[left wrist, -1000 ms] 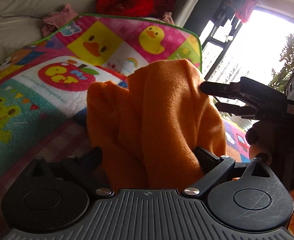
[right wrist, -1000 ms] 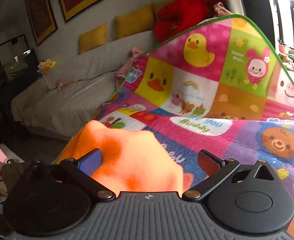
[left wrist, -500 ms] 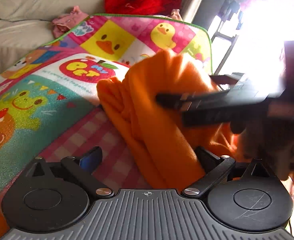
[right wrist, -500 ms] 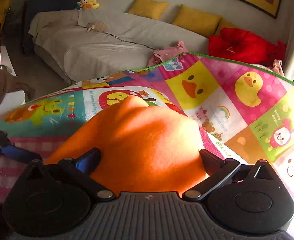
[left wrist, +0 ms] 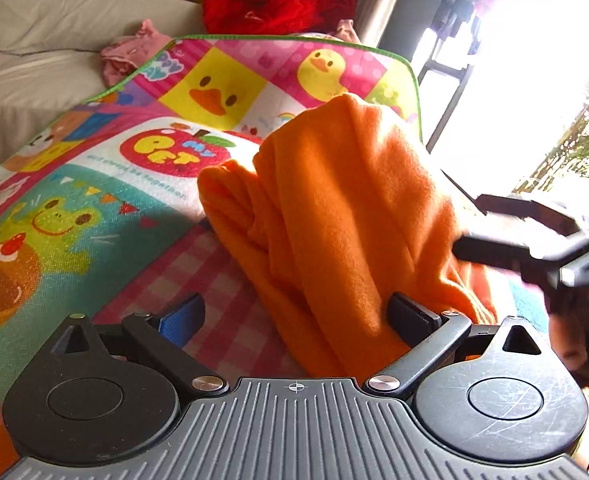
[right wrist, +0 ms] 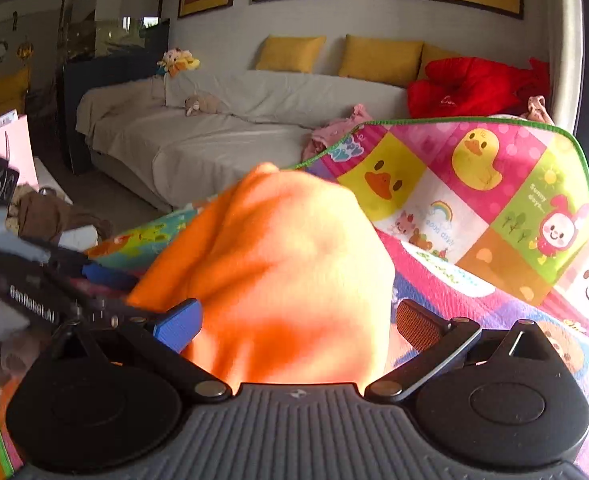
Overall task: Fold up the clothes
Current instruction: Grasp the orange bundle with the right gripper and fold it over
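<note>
Orange fleece garment (left wrist: 346,216) bunched in a soft, thick mound on the play mat (left wrist: 94,200), rising between the fingers of both tools. In the left wrist view it runs from centre toward 5 o'clock; its folded edges form rounded ridges at 9 o'clock of the mound. Fabric is fuzzy, matte, with no visible seams.

Left hand-held gripper (left wrist: 296,312): jaws spread wide, released; cloth touches the right finger (left wrist: 412,314), while the blue-padded left finger stands apart over a pink checked patch. Right hand-held gripper (right wrist: 298,320): also spread, not clenched; cloth fills the gap and meets the blue finger (right wrist: 178,324). In the left view it appears at 3 o'clock, blurred, just beside the garment.

Mat is printed with ducks, a frog and an apple, with green edging; its far edge (right wrist: 454,122) lifts against the sofa (right wrist: 222,120). Open mat lies at 9 to 11 o'clock of the garment. Red bundle (right wrist: 474,86) and yellow cushions (right wrist: 378,58) sit on the sofa. Bright window at 2 o'clock.
</note>
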### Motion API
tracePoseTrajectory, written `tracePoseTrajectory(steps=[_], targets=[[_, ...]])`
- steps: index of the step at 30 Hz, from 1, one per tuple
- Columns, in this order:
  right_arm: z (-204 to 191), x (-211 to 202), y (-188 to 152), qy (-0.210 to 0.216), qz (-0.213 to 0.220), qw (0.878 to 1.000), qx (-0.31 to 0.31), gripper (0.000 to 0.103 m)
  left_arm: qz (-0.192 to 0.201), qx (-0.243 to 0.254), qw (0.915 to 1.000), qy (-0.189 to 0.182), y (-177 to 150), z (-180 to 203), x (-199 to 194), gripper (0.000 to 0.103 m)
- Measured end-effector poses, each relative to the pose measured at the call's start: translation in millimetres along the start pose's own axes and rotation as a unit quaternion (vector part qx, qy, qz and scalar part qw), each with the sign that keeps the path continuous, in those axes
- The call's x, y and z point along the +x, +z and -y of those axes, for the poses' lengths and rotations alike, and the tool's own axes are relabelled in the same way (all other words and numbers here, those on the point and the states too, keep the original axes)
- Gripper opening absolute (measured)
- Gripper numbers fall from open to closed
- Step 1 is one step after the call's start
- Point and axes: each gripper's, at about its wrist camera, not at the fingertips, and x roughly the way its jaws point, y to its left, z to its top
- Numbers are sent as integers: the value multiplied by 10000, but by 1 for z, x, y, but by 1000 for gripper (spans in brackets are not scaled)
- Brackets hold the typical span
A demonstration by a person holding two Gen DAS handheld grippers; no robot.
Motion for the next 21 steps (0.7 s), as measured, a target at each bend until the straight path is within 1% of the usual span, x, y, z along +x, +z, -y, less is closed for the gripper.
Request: tracePoseTrajectory(steps=[2,3,5,6,11,16,17,21], targets=[[-8,12,-15,-158,-441,9986,-237,103,-1,-48,10000,38,2,-1,0,100],[-14,18,-23,-306,-601,9971,-347,103,34,-81,9999,66,4,-1,-1,100],[-22,25,-30,-389,-647,9966,-317,103,204,-160,9996,121,12,-1,-8,100],[-24,27,-30,-424,-657,9966,-244,103,287,-176,9994,42,18,1,-10,100],[-35,28,-27,-638,-677,9951,-335,103,493,-157,9957,-763,50,25,-4,100],[-37,27,-26,-686,-658,9950,-290,103,696,-137,9852,-1563,83,48,3,100],[-36,27,-26,-672,-643,9953,-268,103,674,-131,9852,-1573,86,51,7,100],[-32,25,-27,-594,-559,9965,-179,103,298,-100,9954,-903,80,54,40,100]])
